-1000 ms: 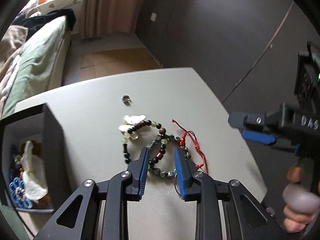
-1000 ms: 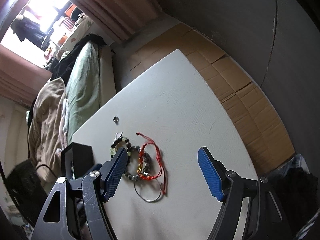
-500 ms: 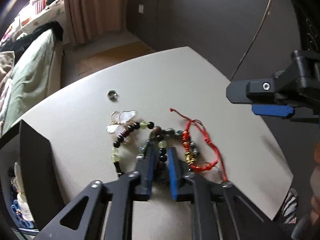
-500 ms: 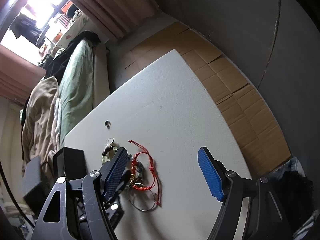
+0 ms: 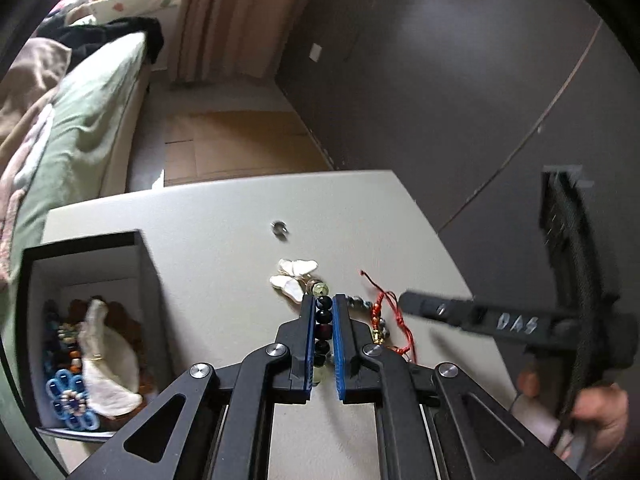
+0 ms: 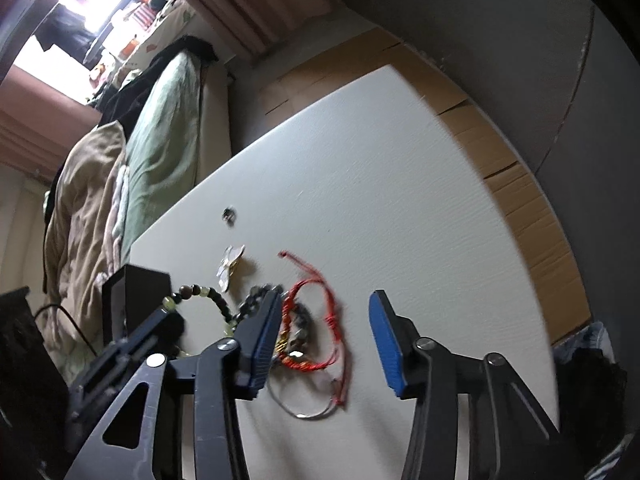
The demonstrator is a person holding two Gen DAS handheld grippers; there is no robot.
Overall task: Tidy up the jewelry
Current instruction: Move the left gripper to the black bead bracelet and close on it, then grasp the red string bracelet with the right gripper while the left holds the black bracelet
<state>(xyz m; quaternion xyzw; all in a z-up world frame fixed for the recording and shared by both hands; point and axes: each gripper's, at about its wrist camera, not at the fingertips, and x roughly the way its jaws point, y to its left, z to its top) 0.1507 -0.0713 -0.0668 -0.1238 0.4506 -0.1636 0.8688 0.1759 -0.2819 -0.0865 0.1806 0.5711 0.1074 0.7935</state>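
Note:
My left gripper (image 5: 323,300) is shut on a bracelet of dark and green beads (image 5: 324,330), whose beads show in a row between the blue pads. From the right wrist view the same beaded bracelet (image 6: 200,293) arcs up off the white table (image 6: 380,184). My right gripper (image 6: 326,340) hangs over a red cord bracelet (image 6: 320,320) that lies between its pads. Its jaws are closing and neither pad presses on the cord. A thin metal bangle (image 6: 304,412) lies under the red cord. In the left wrist view the right gripper (image 5: 404,302) reaches in from the right.
A black box (image 5: 148,280) holding several pieces of jewelry stands at the table's left. A small ring (image 5: 280,229) and a pale butterfly-shaped piece (image 5: 294,276) lie beyond the bracelets. A bed runs along the left, and cardboard covers the floor past the table's far edge.
My left gripper closed on the beaded bracelet and raised it a little. My right gripper came down over the red cord bracelet and its jaws narrowed.

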